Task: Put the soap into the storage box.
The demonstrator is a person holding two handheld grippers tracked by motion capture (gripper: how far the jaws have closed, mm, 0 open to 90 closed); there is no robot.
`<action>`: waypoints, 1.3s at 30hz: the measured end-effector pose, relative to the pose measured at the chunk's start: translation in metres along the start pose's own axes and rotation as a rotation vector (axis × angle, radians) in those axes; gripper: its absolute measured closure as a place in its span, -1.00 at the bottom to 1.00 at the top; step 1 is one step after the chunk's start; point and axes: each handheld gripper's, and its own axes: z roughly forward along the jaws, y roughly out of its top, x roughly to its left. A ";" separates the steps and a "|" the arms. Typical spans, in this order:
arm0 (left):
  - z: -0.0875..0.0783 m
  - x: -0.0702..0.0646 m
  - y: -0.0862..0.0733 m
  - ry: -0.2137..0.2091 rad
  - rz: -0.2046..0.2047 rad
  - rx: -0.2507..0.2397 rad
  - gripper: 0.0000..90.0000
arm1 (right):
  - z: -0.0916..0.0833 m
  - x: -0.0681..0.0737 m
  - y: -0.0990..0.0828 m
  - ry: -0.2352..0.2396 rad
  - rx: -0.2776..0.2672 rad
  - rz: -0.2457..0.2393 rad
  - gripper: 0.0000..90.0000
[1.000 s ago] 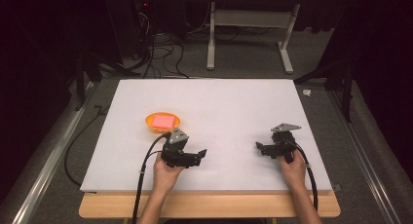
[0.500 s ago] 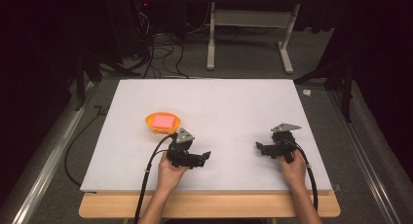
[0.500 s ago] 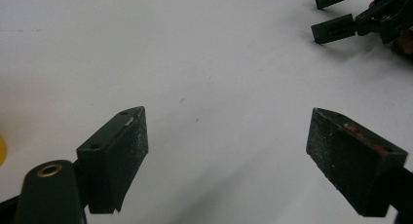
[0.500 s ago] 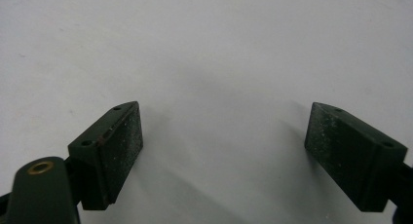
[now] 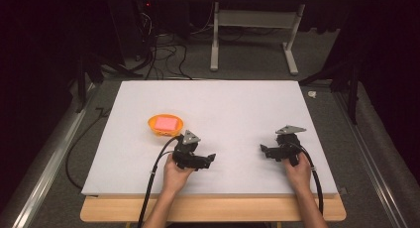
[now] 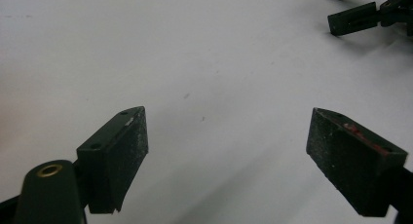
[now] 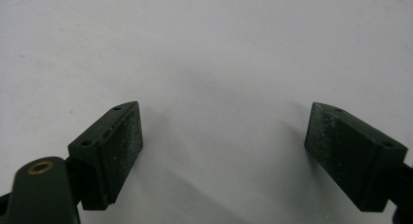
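Observation:
An orange bowl [image 5: 154, 126] with a pink block [image 5: 165, 123] in it sits on the white board [image 5: 218, 109], left of centre. My left gripper [image 5: 212, 159] lies low near the front edge, just right of and nearer than the bowl, pointing right. It stands open [image 6: 226, 160], nothing between its jaws. My right gripper [image 5: 263, 150] rests at the front right, pointing left, also open [image 7: 224, 156] over bare board. In the left gripper view the other gripper's fingertips [image 6: 353, 19] appear at the top right.
The board lies on a wooden table [image 5: 213, 210]. Black cables [image 5: 151, 186] trail from both grippers over the front edge. Beyond the board are floor cables [image 5: 163, 54] and a white desk frame [image 5: 252, 25]. A small white scrap [image 5: 312, 94] lies off the board's right.
My left gripper has shifted a little to the right and toward the front edge, away from the bowl. The right gripper has stayed put.

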 end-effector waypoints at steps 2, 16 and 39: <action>0.002 0.000 0.000 0.002 0.002 0.003 -0.65 | 0.000 0.000 0.000 0.000 0.000 0.000 -0.68; 0.020 0.004 -0.005 0.046 0.008 0.029 -0.65 | 0.000 0.000 0.000 0.002 0.002 0.002 -0.68; 0.035 0.005 -0.009 0.163 0.047 0.055 -0.65 | 0.000 0.000 0.000 0.001 0.001 0.002 -0.68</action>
